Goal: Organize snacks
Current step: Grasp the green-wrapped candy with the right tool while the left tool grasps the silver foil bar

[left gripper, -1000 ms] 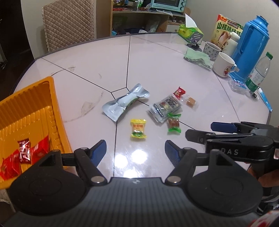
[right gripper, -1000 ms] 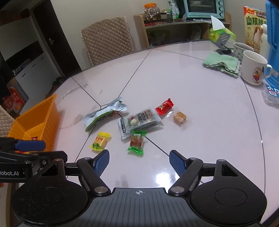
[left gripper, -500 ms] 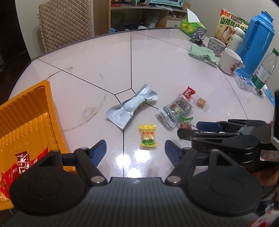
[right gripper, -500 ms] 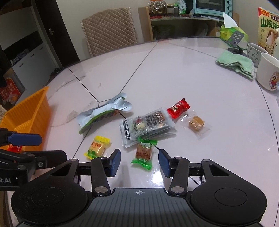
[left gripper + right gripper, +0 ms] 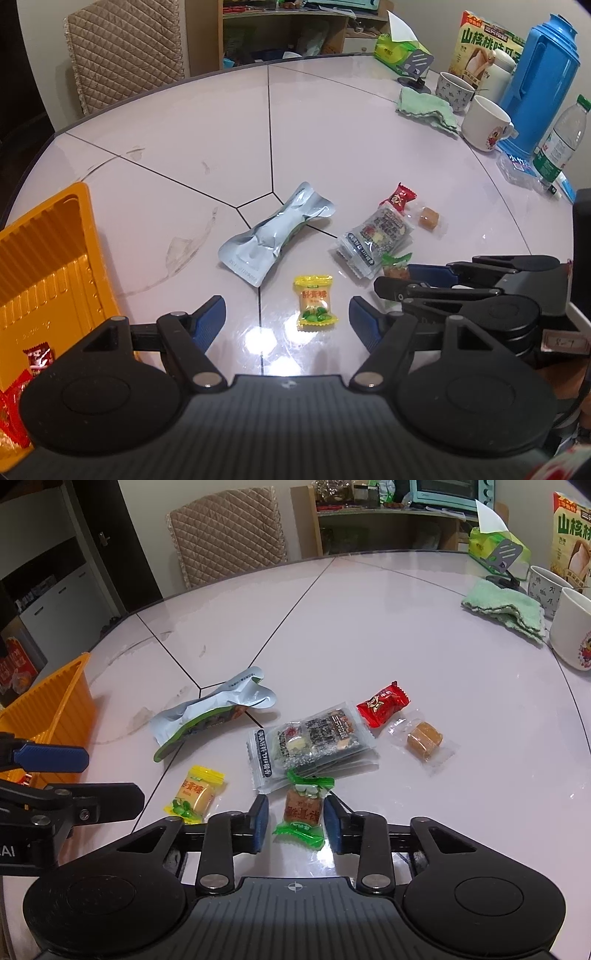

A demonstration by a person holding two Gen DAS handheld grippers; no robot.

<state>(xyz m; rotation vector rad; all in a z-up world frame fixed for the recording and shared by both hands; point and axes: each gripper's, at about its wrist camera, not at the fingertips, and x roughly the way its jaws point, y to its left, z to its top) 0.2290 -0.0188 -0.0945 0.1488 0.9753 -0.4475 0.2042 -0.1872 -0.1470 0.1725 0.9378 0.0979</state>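
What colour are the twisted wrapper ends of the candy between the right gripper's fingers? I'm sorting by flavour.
Green, clearest in the right wrist view: candy, right gripper.

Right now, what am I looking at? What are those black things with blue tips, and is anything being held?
They are two hand-held grippers, each filmed by its own camera looking along its fingers. The left gripper is open above a yellow candy. The right gripper has narrowed around a green-ended candy lying on the table, but I cannot tell whether it grips yet. Nearby lie a silver pouch, a red candy and an orange tray.
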